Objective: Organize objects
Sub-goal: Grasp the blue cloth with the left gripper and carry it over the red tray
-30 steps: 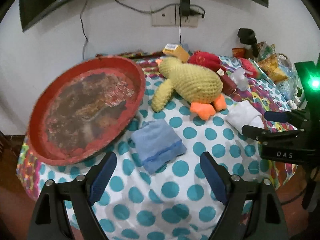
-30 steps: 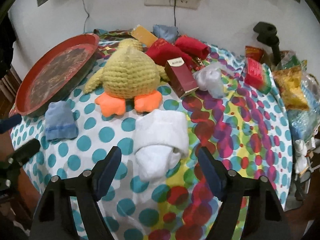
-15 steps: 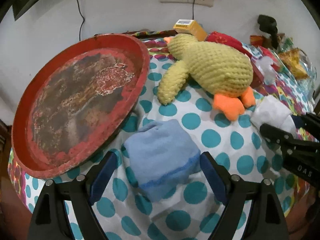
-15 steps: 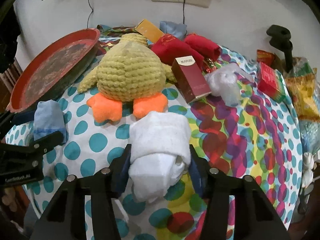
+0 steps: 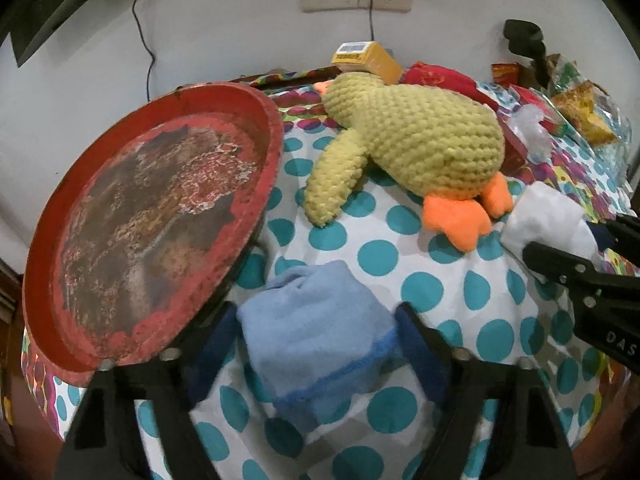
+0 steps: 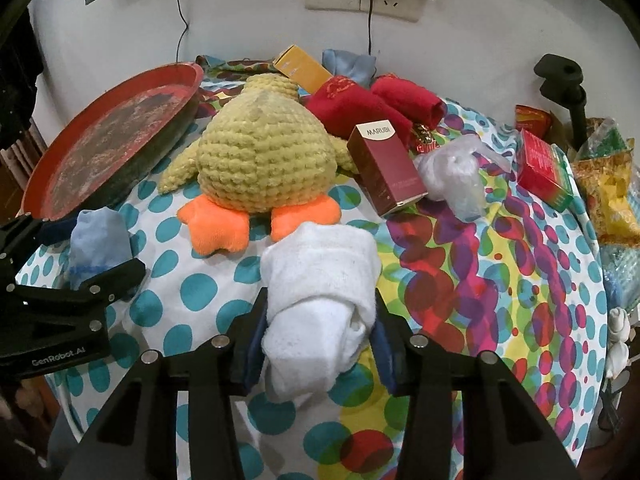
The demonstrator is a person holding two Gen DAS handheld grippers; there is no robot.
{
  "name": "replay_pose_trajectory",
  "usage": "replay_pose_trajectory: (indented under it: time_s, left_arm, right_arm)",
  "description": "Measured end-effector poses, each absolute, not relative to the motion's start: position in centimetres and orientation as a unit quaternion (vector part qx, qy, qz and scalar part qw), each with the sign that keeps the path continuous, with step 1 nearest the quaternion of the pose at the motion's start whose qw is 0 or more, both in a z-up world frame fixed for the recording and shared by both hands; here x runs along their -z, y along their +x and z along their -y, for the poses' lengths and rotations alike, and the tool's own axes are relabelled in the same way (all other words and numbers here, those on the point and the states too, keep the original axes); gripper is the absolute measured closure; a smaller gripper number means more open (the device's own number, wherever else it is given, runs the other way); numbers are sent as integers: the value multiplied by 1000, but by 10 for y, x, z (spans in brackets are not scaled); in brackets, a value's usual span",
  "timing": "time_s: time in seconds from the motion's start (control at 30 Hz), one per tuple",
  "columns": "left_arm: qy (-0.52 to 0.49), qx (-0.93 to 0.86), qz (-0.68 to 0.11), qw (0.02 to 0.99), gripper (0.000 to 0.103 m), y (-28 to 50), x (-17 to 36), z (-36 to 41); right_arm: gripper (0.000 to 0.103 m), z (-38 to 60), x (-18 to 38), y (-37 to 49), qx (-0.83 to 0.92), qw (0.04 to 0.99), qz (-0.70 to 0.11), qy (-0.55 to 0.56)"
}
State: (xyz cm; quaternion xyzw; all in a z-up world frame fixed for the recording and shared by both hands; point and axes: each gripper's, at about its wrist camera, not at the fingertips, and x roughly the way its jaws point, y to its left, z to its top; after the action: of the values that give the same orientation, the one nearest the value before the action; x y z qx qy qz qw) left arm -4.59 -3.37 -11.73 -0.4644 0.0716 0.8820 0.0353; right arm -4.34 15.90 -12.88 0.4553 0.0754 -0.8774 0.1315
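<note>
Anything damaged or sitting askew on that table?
Yes. The red tray is tilted, one edge propped higher, and its inner surface is badly worn, paint flaked to dark patches. The crocheted duck lies face-down.

Round table under a polka-dot cloth (image 6: 460,280), bearing a worn red round tray (image 5: 152,216), yellow crocheted duck (image 6: 264,160), folded blue cloth (image 5: 316,332), rolled white cloth (image 6: 320,288), maroon carton (image 6: 384,168).

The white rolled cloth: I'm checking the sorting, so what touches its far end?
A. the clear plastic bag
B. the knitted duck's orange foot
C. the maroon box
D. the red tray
B: in the right wrist view the white rolled cloth butts against the knitted duck's orange foot; box, tray and bag lie apart from it.
</note>
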Motion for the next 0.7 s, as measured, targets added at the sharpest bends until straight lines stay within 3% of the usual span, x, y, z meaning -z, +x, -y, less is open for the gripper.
replay_pose_trajectory:
  time_s: [0.13,0.47,0.7]
  left_arm:
    - [-466,-880,-79,46,49,-42,113,32]
    - [-446,-892,-56,54,51,-31,75,49]
    - [-430,-902,-28,1,51,-55,42,108]
  right_arm:
    - [62,-158,128,-42,877,127,-76,458]
    - [64,-157,112,-32,881,127,-68,450]
    - [64,-158,97,-27,887,120,-68,440]
